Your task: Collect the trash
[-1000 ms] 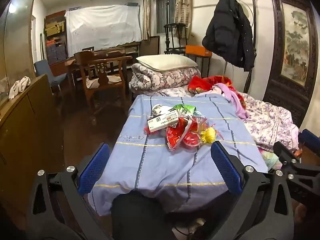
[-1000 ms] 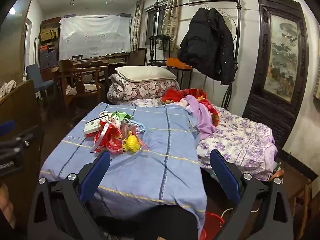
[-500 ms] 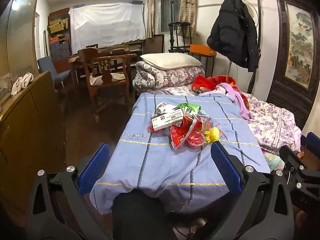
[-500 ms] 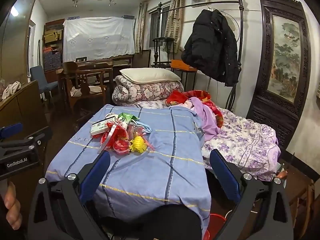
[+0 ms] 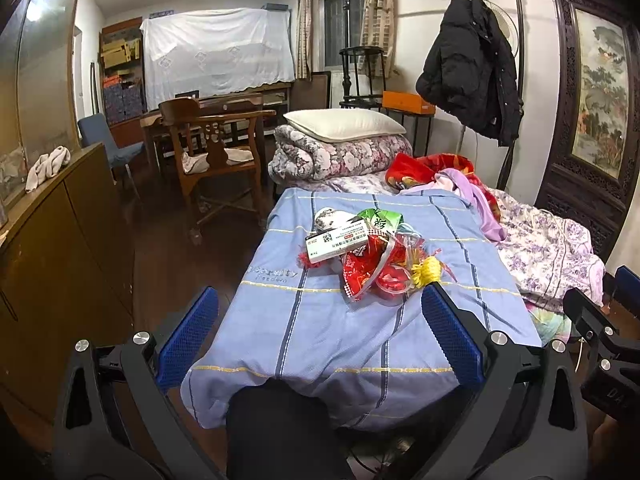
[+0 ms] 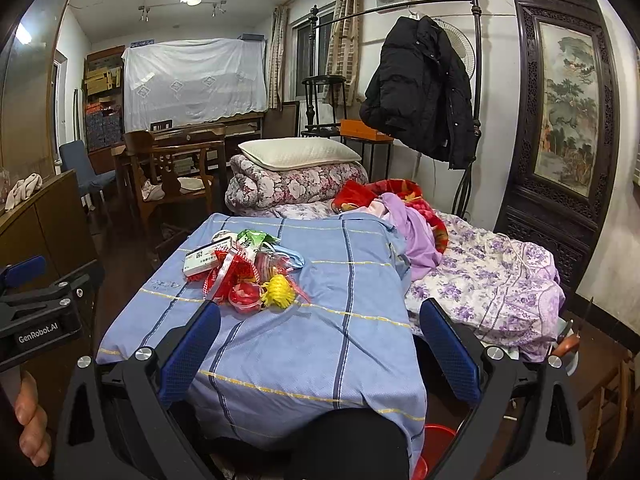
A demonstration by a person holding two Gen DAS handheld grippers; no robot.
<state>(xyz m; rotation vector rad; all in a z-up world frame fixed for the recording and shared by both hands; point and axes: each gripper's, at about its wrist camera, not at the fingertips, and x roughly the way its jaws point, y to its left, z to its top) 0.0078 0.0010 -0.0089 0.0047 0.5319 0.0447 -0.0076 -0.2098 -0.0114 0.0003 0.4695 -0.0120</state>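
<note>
A heap of trash lies on the blue striped bedspread: a white printed box, a green packet, red wrappers and a yellow net. My left gripper is open in front of the bed's foot end, short of the heap. To its right, my right gripper is open too, with the heap ahead and to its left. Both hold nothing.
A wooden cabinet lines the left. A wooden chair stands beyond the dark floor. Folded quilts with a pillow and loose clothes cover the rest of the bed. A red bucket sits below the bed's foot.
Both grippers have shifted slightly, so the bed and heap sit a little further right and closer in each view. Neither jaw has moved; the heap lies as before.
</note>
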